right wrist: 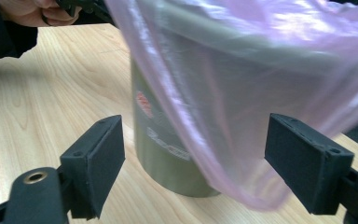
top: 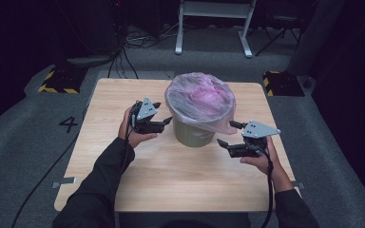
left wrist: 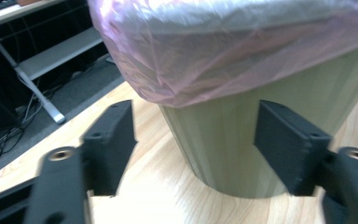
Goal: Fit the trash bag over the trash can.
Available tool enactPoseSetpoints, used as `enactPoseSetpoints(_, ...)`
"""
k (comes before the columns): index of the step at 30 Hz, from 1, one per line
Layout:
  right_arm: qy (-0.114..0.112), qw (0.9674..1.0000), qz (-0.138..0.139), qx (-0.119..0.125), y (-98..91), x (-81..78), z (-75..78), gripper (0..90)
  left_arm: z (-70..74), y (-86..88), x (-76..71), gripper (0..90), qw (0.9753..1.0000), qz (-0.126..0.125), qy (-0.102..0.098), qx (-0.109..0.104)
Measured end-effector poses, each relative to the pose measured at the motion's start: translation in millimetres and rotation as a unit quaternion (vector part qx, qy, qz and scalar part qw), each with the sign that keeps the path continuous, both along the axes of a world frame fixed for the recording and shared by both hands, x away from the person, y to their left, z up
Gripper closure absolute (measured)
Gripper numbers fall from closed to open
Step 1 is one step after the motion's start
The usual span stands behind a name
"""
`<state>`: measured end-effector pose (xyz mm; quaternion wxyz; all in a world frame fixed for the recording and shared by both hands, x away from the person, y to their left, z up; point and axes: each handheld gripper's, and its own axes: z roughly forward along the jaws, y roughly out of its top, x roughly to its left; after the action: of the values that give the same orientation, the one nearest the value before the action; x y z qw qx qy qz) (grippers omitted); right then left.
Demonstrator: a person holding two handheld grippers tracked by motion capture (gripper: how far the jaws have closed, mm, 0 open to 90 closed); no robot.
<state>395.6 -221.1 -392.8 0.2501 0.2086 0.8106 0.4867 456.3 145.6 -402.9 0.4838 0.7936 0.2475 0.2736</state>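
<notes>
An olive-green bin (top: 192, 135) stands upright on the far middle of the wooden table (top: 171, 180). A thin pink bag (top: 202, 99) lines it and hangs down over the rim. My left gripper (top: 164, 113) sits just left of the bin, open, with nothing between its jaws. In the left gripper view the bin wall (left wrist: 223, 140) and the bag's skirt (left wrist: 223, 60) lie close ahead of the gripper (left wrist: 196, 144). My right gripper (top: 225, 133) is at the bin's right, open and empty. The right gripper view has the bag's loose edge (right wrist: 242, 93) hanging in front of the gripper (right wrist: 196, 158), apart from the pads.
Cables (top: 123, 61) run over the grey floor beyond the table. Yellow-and-black striped blocks (top: 57, 80) stand at both far corners, and a white frame (top: 214, 23) stands at the back. The near half of the tabletop is bare wood.
</notes>
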Motion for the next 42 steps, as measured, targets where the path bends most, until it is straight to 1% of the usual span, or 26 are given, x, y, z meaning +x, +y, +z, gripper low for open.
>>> enactPoseSetpoints(2, 0.001, 1.0, 0.004, -0.005, 5.7, -1.1, -2.3, 20.8, 1.7, -0.8, -1.2, 26.0, 1.0, -0.006, -0.007, -0.004)
enactPoseSetpoints(3, -0.001, 1.0, 0.002, -0.01, 8.8, -1.3, -3.8, 21.8, 2.2, -2.2, -1.7, 24.8, 0.9999, -0.005, -0.009, -0.003)
enactPoseSetpoints(4, -0.001, 0.9999, 0.0, -0.012, 11.6, -1.2, -5.1, 23.6, 2.6, -4.4, -2.1, 24.8, 0.9999, -0.004, -0.011, 0.004)
enactPoseSetpoints(6, -0.002, 0.9999, -0.002, -0.014, 15.5, -0.7, -7.3, 31.0, 3.1, -8.0, -2.9, 24.9, 0.9999, -0.004, -0.015, 0.004)
enactPoseSetpoints(7, -0.001, 0.9998, -0.003, -0.017, 17.6, -0.3, -8.4, 34.5, 3.6, -8.9, -3.0, 25.9, 0.9998, -0.001, -0.018, 0.008)
enactPoseSetpoints(8, 0.0, 0.9998, -0.001, -0.021, 19.1, 0.1, -9.4, 38.0, 3.9, -9.6, -3.4, 28.3, 0.9998, -0.002, -0.02, 0.005)
enactPoseSetpoints(10, 0.0, 0.9996, -0.003, -0.029, 21.5, 0.9, -11.4, 47.8, 4.9, -11.5, -4.4, 29.1, 0.9997, -0.001, -0.025, 0.005)
enactPoseSetpoints(11, 0.002, 0.9995, 0.001, -0.032, 22.7, 1.6, -12.8, 51.7, 5.3, -11.8, -4.9, 33.4, 0.9996, -0.002, -0.027, 0.004)
enactPoseSetpoints(12, 0.004, 0.9995, 0.005, -0.032, 23.2, 2.1, -13.5, 56.3, 6.1, -11.5, -5.7, 38.7, 0.9995, -0.004, -0.03, -0.001)
enactPoseSetpoints(13, 0.004, 0.9994, 0.006, -0.033, 24.0, 2.4, -14.5, 60.3, 7.1, -11.3, -6.5, 42.9, 0.9994, -0.001, -0.034, -0.004)
enactPoseSetpoints(14, 0.004, 0.9994, 0.008, -0.034, 24.6, 2.3, -15.1, 62.8, 8.0, -11.0, -7.1, 47.1, 0.9993, -0.001, -0.036, -0.005)
enactPoseSetpoints(15, 0.003, 0.9993, 0.012, -0.035, 25.0, 2.0, -15.2, 66.3, 9.2, -10.1, -8.3, 53.6, 0.9991, -0.002, -0.04, -0.013)
enactPoseSetpoints(17, 0.002, 0.9992, 0.015, -0.036, 26.3, 1.3, -15.6, 69.6, 10.8, -9.3, -9.8, 61.2, 0.9988, -0.001, -0.046, -0.019)
enactPoseSetpoints(19, 0.0, 0.9993, 0.017, -0.035, 27.3, 0.3, -16.2, 75.8, 12.4, -8.5, -11.5, 73.8, 0.9982, -0.006, -0.054, -0.023)
enactPoseSetpoints(20, 0.0, 0.9992, 0.016, -0.035, 27.6, 0.2, -16.6, 77.2, 13.0, -8.5, -12.4, 76.9, 0.9981, -0.005, -0.059, -0.018)
enactPoseSetpoints(22, -0.001, 0.9993, 0.014, -0.035, 27.5, 0.6, -17.3, 83.2, 12.9, -8.0, -13.5, 88.2, 0.9977, -0.01, -0.065, -0.015)
enactPoseSetpoints(24, 0.002, 0.9995, 0.012, -0.028, 26.5, 1.7, -18.1, 87.2, 12.2, -7.1, -14.2, 90.0, 0.9974, -0.015, -0.07, -0.013)
enactPoseSetpoints(26, 0.007, 0.9996, 0.012, -0.025, 25.7, 3.0, -19.5, 89.5, 10.6, -6.7, -14.0, 90.0, 0.9973, -0.012, -0.072, 0.001)
enactPoseSetpoints(28, 0.009, 0.9996, 0.009, -0.024, 25.3, 4.0, -21.8, 90.0, 6.9, -4.8, -12.7, 90.0, 0.9974, -0.014, -0.07, 0.013)
enactPoseSetpoints(30, 0.009, 0.9997, 0.012, -0.02, 24.7, 4.1, -23.4, 90.0, 3.0, -2.9, -11.9, 90.0, 0.9977, -0.017, -0.063, 0.017)
enactPoseSetpoints(32, 0.014, 0.9996, 0.014, -0.021, 23.6, 5.9, -26.0, 90.0, -3.1, -1.8, -11.3, 90.0, 0.9976, -0.019, -0.057, 0.033)
enactPoseSetpoints(33, 0.02, 0.9995, 0.015, -0.02, 22.6, 8.1, -28.2, 90.0, -5.4, -1.7, -11.1, 90.0, 0.9975, -0.017, -0.056, 0.04)
enactPoseSetpoints(36, 0.036, 0.9991, 0.013, -0.018, 20.5, 13.1, -33.5, 90.0, -14.3, -0.6, -8.3, 90.0, 0.9977, -0.017, -0.043, 0.051)
enactPoseSetpoints(39, 0.047, 0.9985, 0.007, -0.028, 20.0, 18.9, -40.5, 90.0, -20.8, 0.0, -4.8, 90.0, 0.9981, -0.017, -0.03, 0.05)
enactPoseSetpoints(41, 0.057, 0.9978, 0.004, -0.032, 19.9, 23.7, -44.8, 90.0, -24.4, -1.1, -2.7, 90.0, 0.9977, -0.022, -0.022, 0.061)
enactPoseSetpoints(42, 0.06, 0.9976, 0.003, -0.033, 19.8, 25.6, -46.5, 90.0, -27.5, -3.2, -1.0, 90.0, 0.9968, -0.023, -0.016, 0.075)
